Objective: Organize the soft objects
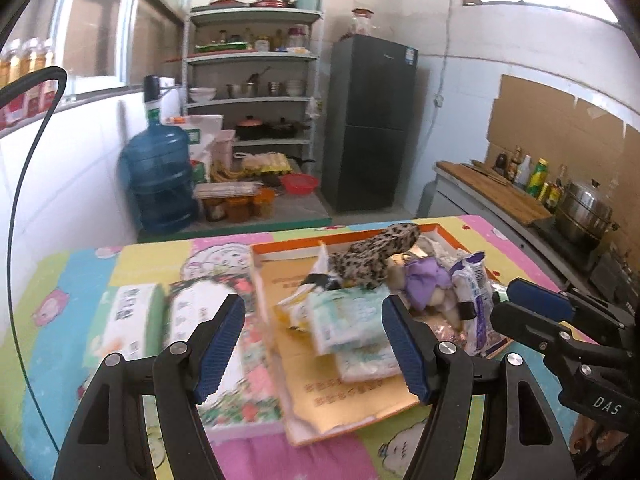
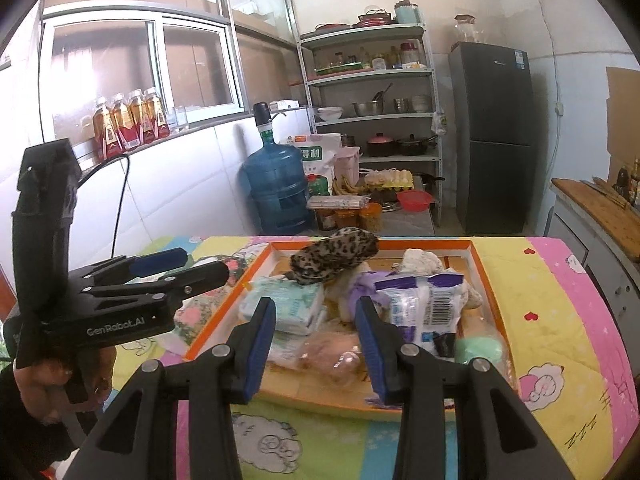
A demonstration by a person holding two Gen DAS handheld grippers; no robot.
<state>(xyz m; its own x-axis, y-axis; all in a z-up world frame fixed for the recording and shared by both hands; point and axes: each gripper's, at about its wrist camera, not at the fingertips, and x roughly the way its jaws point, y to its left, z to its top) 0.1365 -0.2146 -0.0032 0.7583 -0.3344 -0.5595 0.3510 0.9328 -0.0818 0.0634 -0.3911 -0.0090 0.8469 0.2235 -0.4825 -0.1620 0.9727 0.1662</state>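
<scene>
A shallow orange-rimmed box [image 2: 476, 264] is seen on the desk [image 2: 560, 320], and it is taken as the landmark. Inside it are piled soft things: a leopard-print plush piece [image 2: 336, 258] toward its far side, tissue packs [image 2: 284, 306] at its left, a purple-and-white wrapped packet [image 2: 424, 308] at its right, with a purple cloth toy [image 1: 426, 280] between them. Two more tissue packs [image 1: 132, 320] lie outside, left of the box.

The left tongs [image 1: 314, 344] are held wide open and empty above the box's near left corner. The right tongs [image 2: 316, 344] are parted with nothing between the pads, near the box's front edge.

The packs are judged light and squashy, with slippery film; they are best taken across the narrow middle. The plush should yield, so a deep pinch is advised.
</scene>
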